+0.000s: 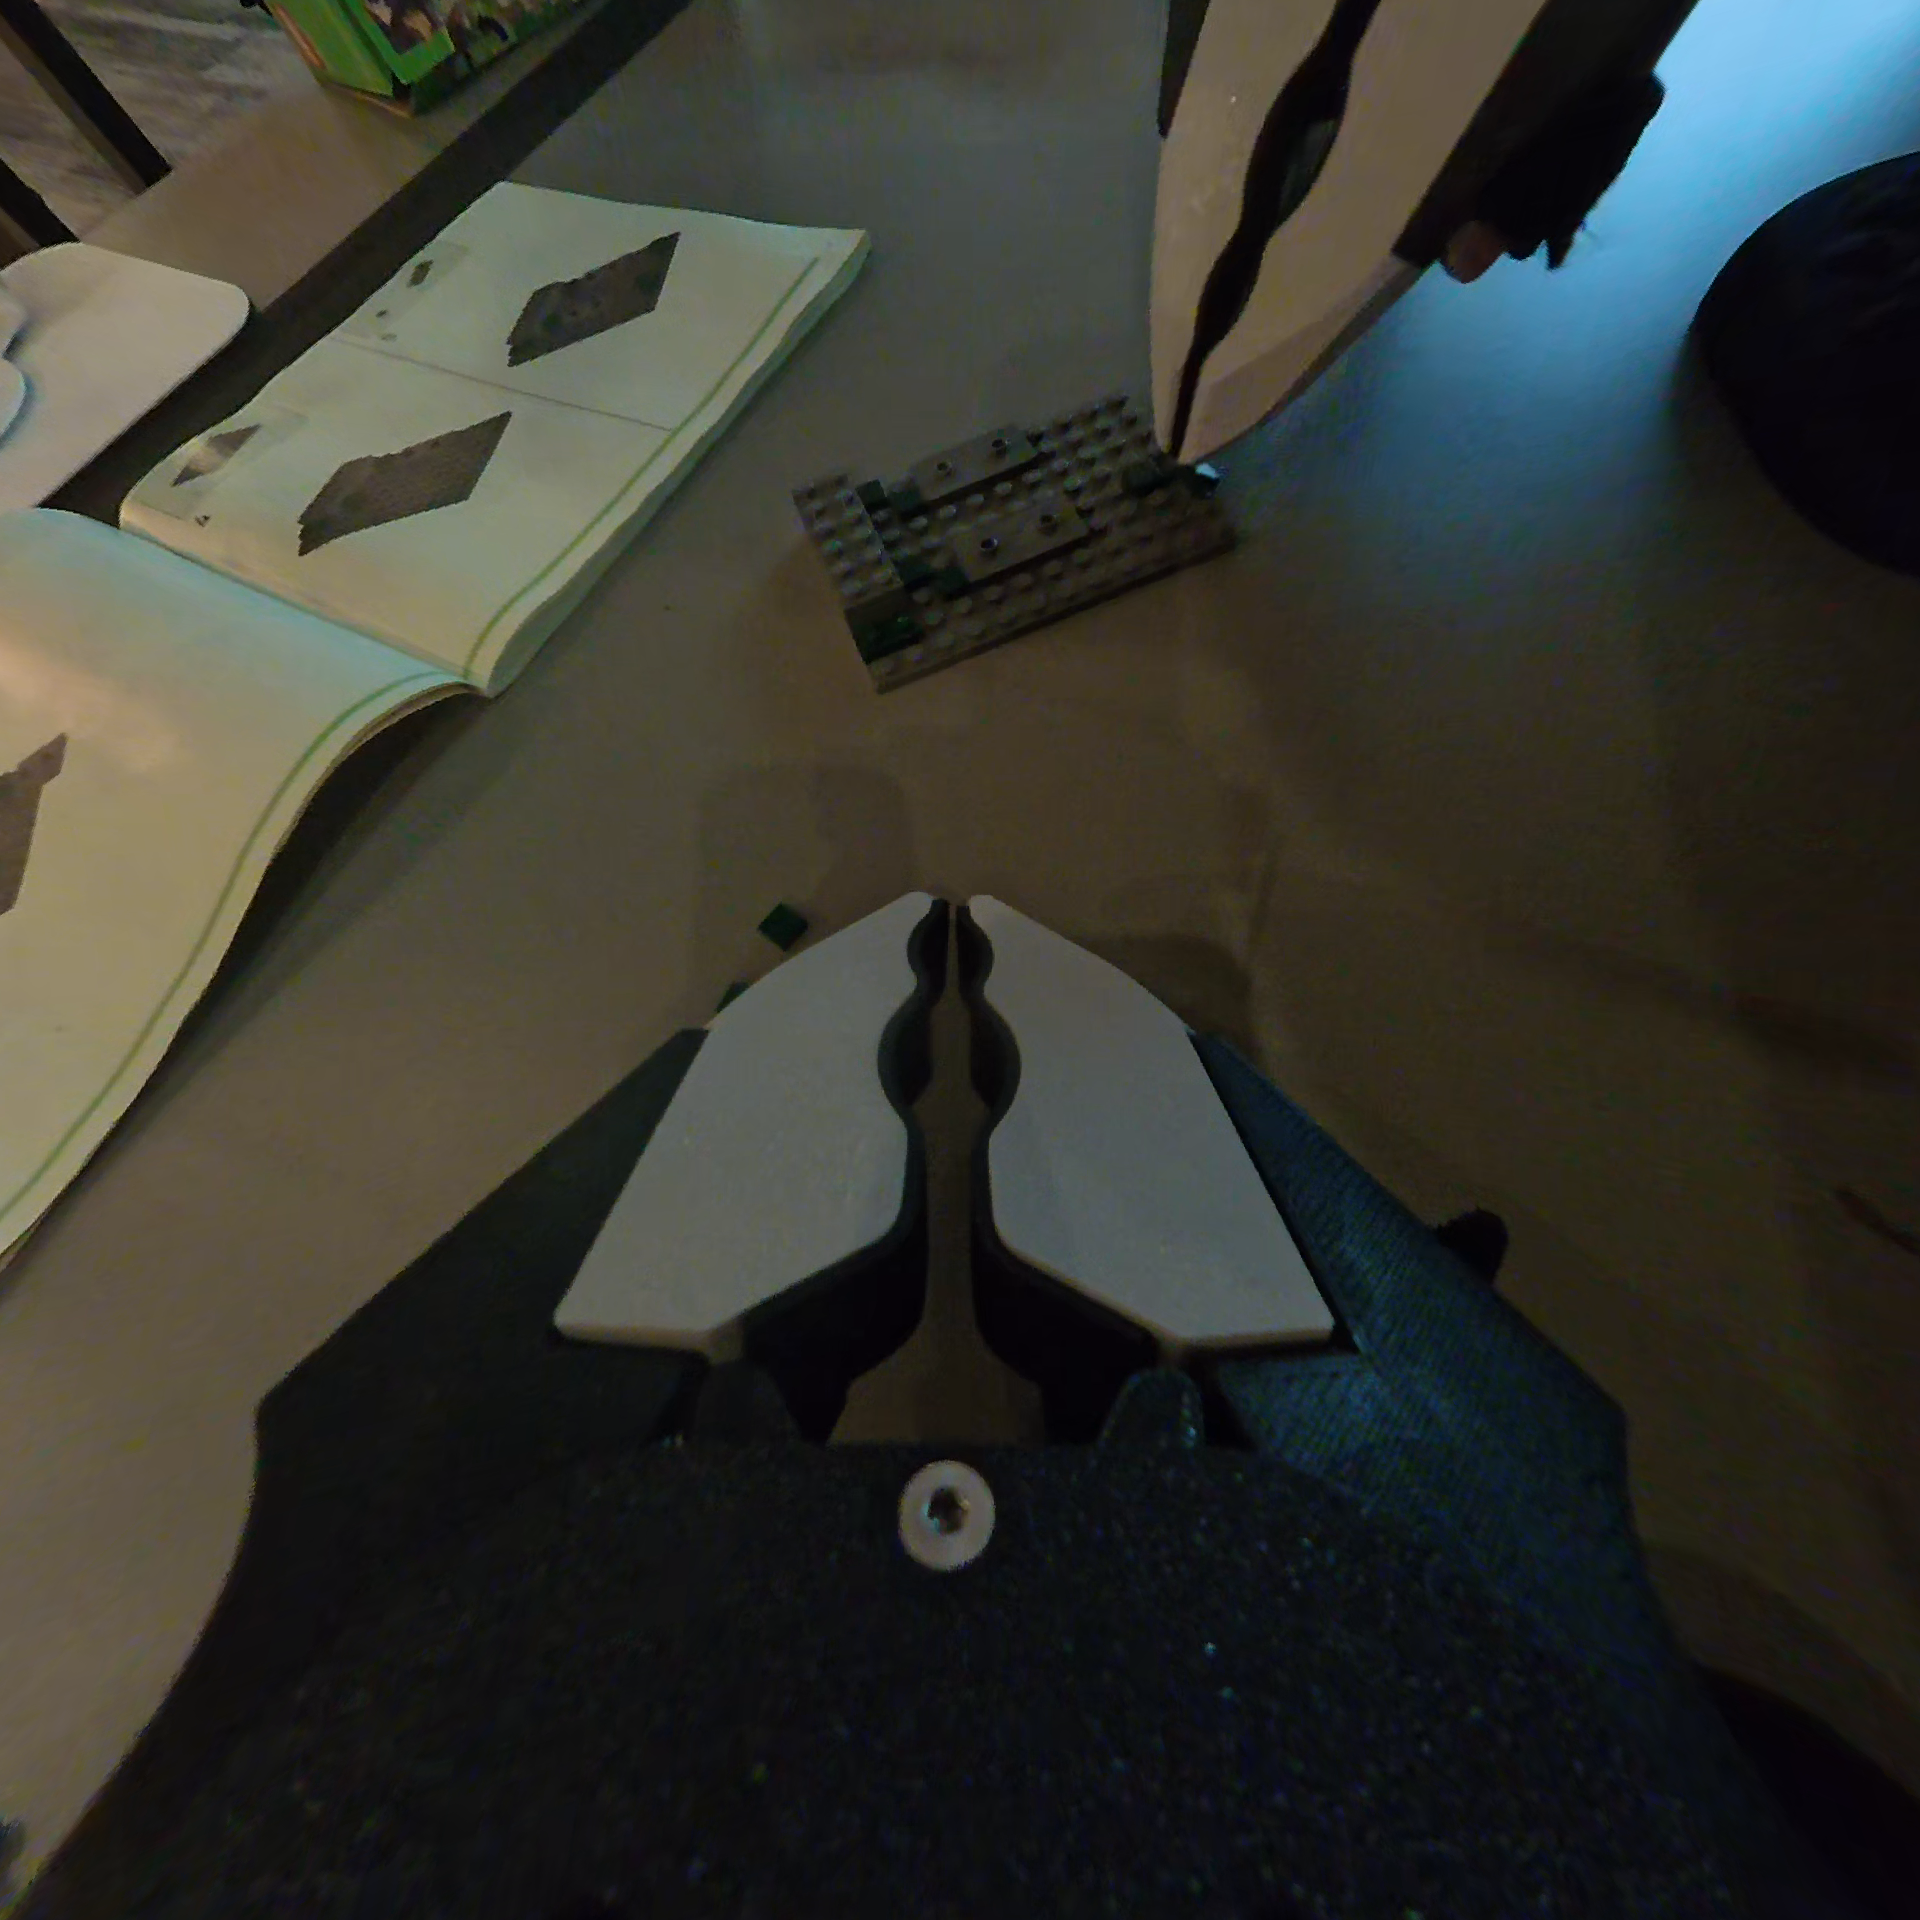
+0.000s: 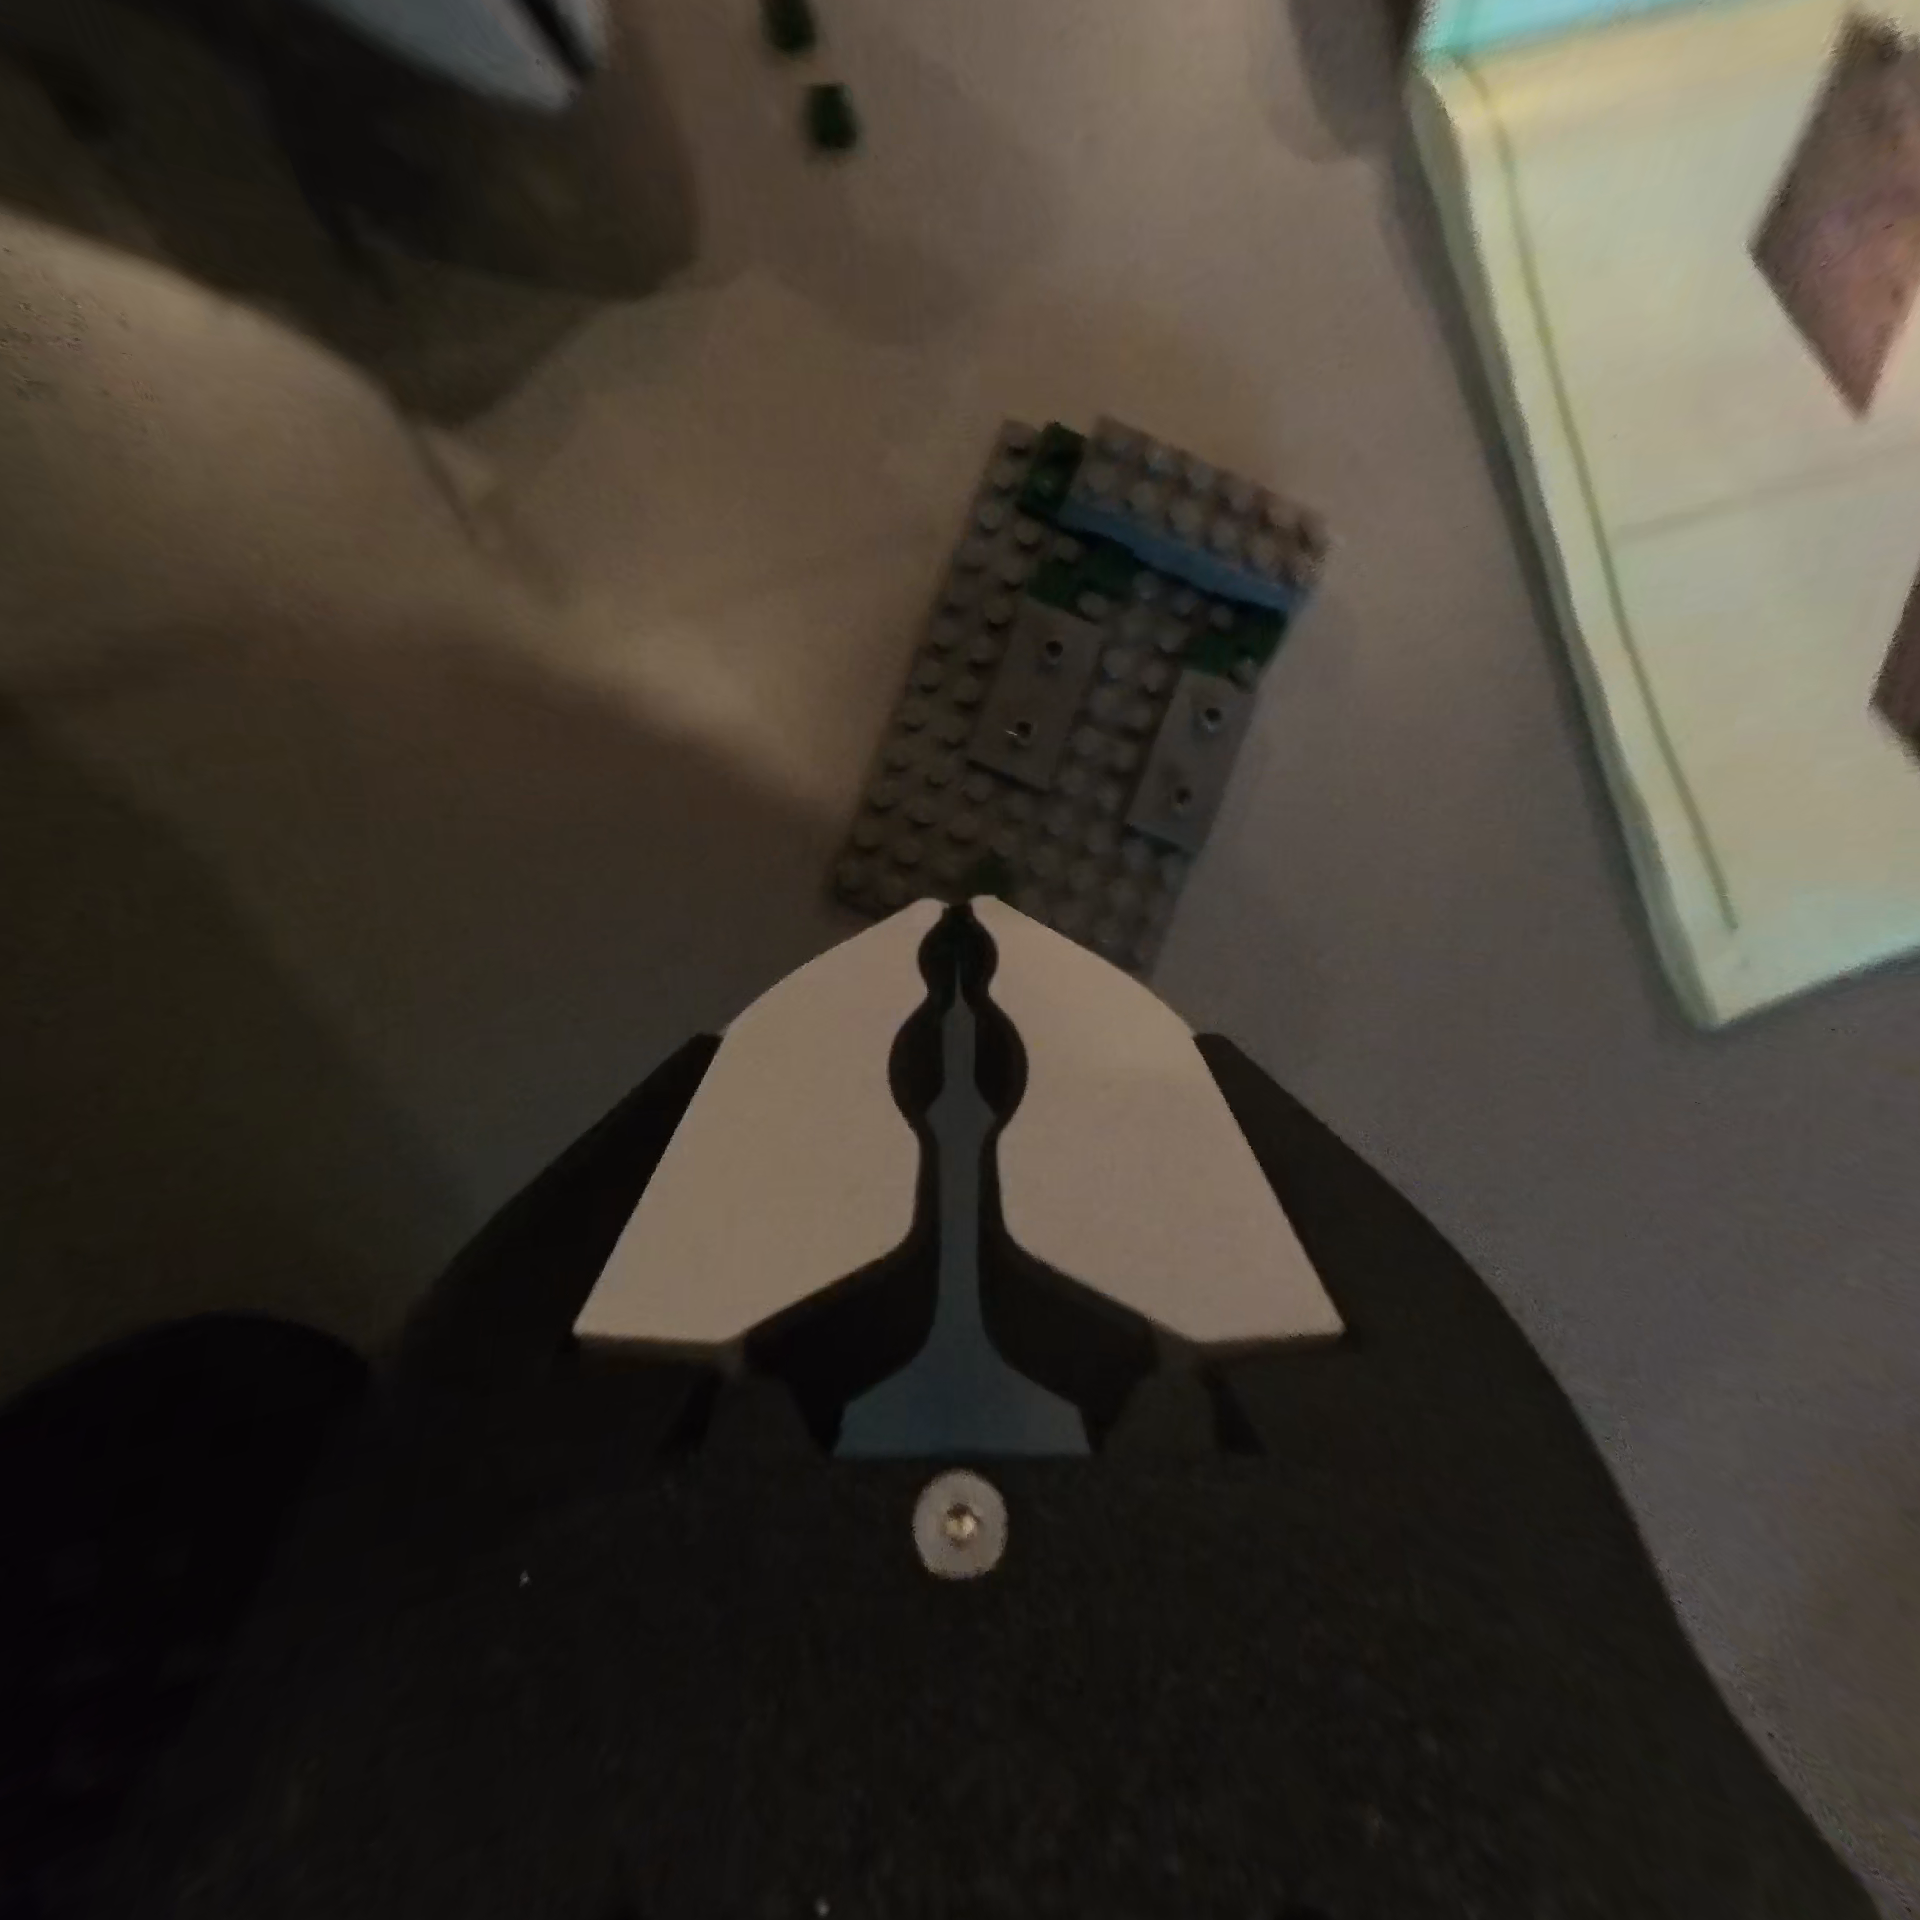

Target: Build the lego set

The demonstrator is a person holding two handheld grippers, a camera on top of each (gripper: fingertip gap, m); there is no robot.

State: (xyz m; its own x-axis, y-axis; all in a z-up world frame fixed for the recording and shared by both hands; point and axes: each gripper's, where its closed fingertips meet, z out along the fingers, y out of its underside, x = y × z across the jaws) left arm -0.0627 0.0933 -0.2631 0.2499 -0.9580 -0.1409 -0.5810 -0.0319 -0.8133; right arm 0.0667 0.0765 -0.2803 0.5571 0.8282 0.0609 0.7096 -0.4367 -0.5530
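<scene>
The grey studded lego base plate [image 1: 1013, 540] lies on the table with flat grey tiles and small dark green pieces on it. It also shows in the right wrist view [image 2: 1070, 675], with a blue strip at its far end. My right gripper [image 2: 961, 909] is shut, its tips at the plate's near edge next to a small dark green piece [image 2: 992, 878]. In the left wrist view the right gripper [image 1: 1184, 452] stands tips-down on the plate's far right corner. My left gripper [image 1: 954, 904] is shut above bare table, short of the plate. A loose dark green piece [image 1: 777, 923] lies just left of it.
An open instruction booklet [image 1: 468, 416] lies left of the plate; it also shows in the right wrist view [image 2: 1662, 520]. A green box [image 1: 384, 42] and a white tray [image 1: 104, 343] are at the far left. Loose green pieces [image 2: 831, 114] lie beyond the plate. A dark round object [image 1: 1829, 364] sits right. My left tips are roughly 5 centimeters from the loose dark green piece [image 1: 777, 923]. My right wrist view [image 2: 835, 109] looks at it from another angle.
</scene>
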